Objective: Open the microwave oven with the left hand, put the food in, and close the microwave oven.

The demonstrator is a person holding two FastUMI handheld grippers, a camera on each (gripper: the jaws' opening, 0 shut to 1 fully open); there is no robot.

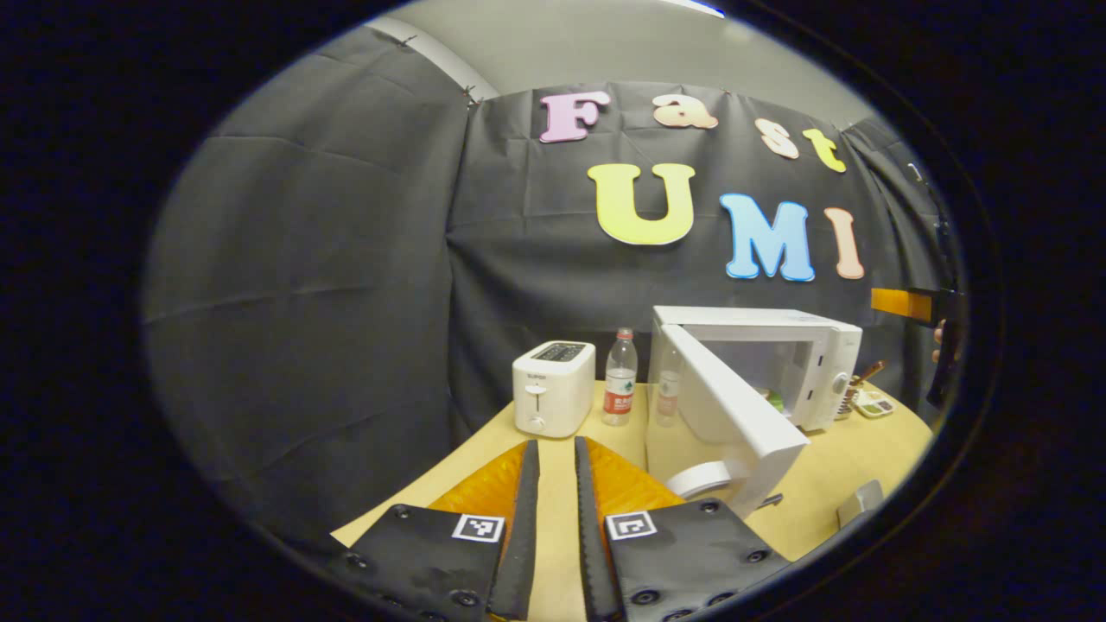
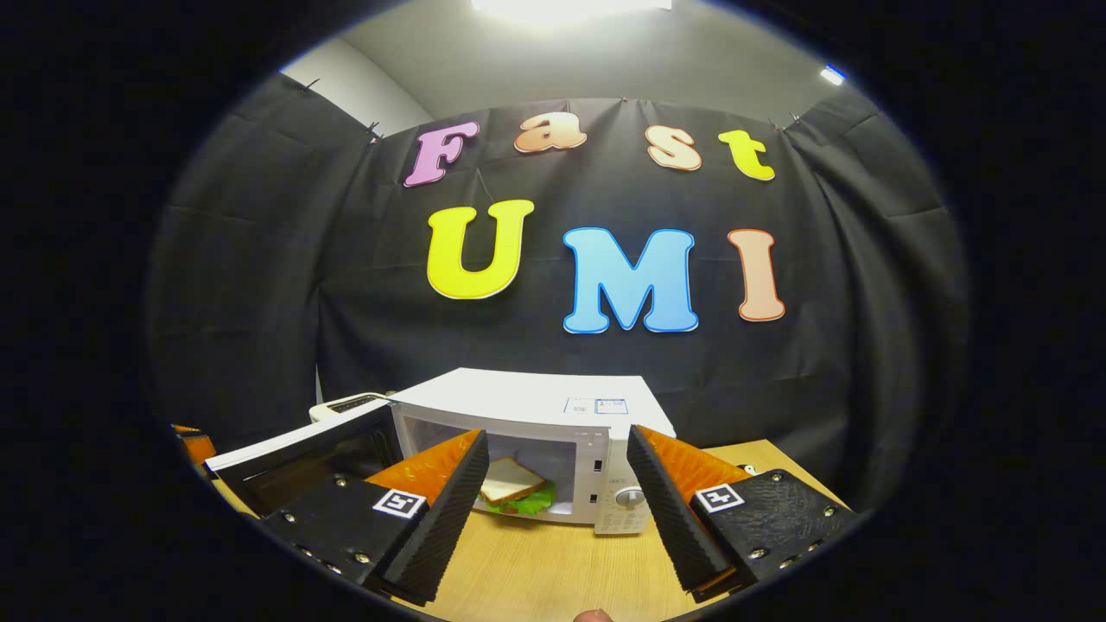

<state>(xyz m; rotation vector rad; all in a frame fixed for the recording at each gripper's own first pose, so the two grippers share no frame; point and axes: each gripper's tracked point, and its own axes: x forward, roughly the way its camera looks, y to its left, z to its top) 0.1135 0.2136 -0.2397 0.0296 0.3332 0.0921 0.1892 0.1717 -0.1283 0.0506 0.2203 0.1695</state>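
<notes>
The white microwave (image 1: 778,333) stands at the table's back right with its door (image 1: 734,415) swung wide open toward me. A sandwich (image 2: 514,488) with bread and green lettuce lies inside the cavity; a sliver of the lettuce (image 1: 775,399) is visible in the left gripper view. My left gripper (image 1: 555,445) hovers over the table left of the door, its fingers nearly together with nothing between them. My right gripper (image 2: 557,434) is open in front of the microwave (image 2: 536,402) opening, fingers wide apart and empty, short of the sandwich. The door (image 2: 302,458) stands to its left.
A white toaster (image 1: 553,389) and a water bottle (image 1: 619,389) stand at the back of the wooden table (image 1: 847,466). A second bottle (image 1: 667,393) sits behind the door. A roll of white tape (image 1: 704,479) lies under the door's edge. A small tray (image 1: 873,403) sits right of the microwave.
</notes>
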